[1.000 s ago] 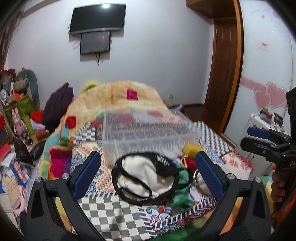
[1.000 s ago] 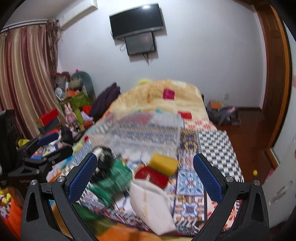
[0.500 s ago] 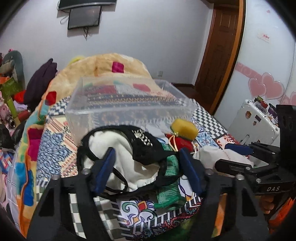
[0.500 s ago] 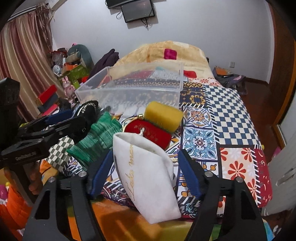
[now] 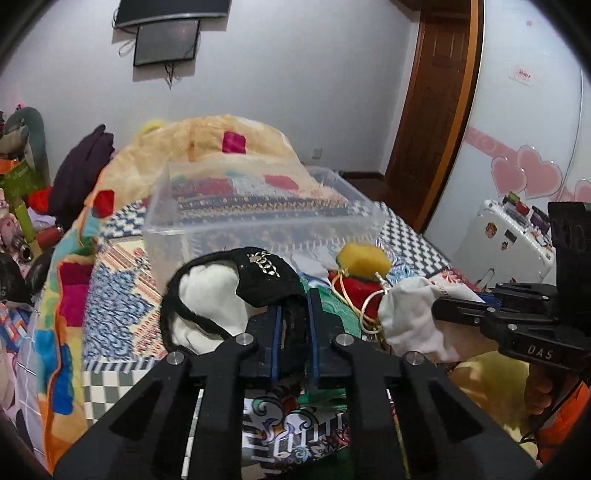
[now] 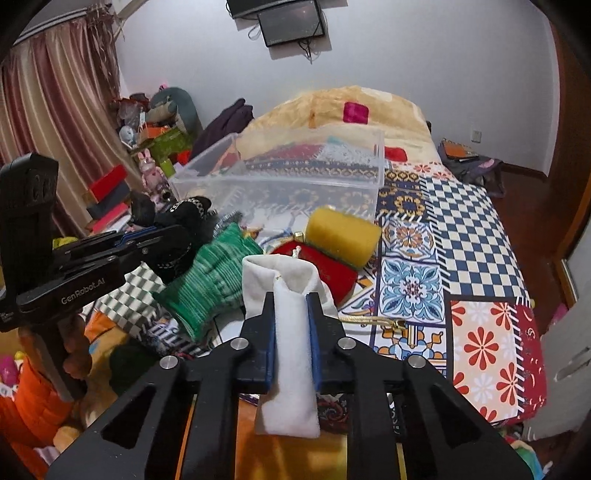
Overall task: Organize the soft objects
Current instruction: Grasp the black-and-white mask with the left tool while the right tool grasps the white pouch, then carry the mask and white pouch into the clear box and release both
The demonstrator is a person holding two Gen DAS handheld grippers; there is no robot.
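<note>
Lying just beyond both grippers on the bed, the clear bin [image 6: 280, 177] is faced while the left gripper [image 5: 293, 314] is clamped on a black-edged cloth [image 5: 221, 291] and the right gripper [image 6: 291, 314] on a white pouch [image 6: 288, 332].

- Illumination: even, diffuse indoor light; cool white wall [image 5: 295, 92] evenly bright
- Shadows: soft, faint under objects on the bed [image 6: 461, 236]
- Distortion: strong fisheye curvature; black vignette in all corners
- Glare: mild reflection on the wall-mounted screen [image 6: 291, 22]
- Focus: centre sharp; slight blur on the green cloth [image 6: 214, 273]
</note>
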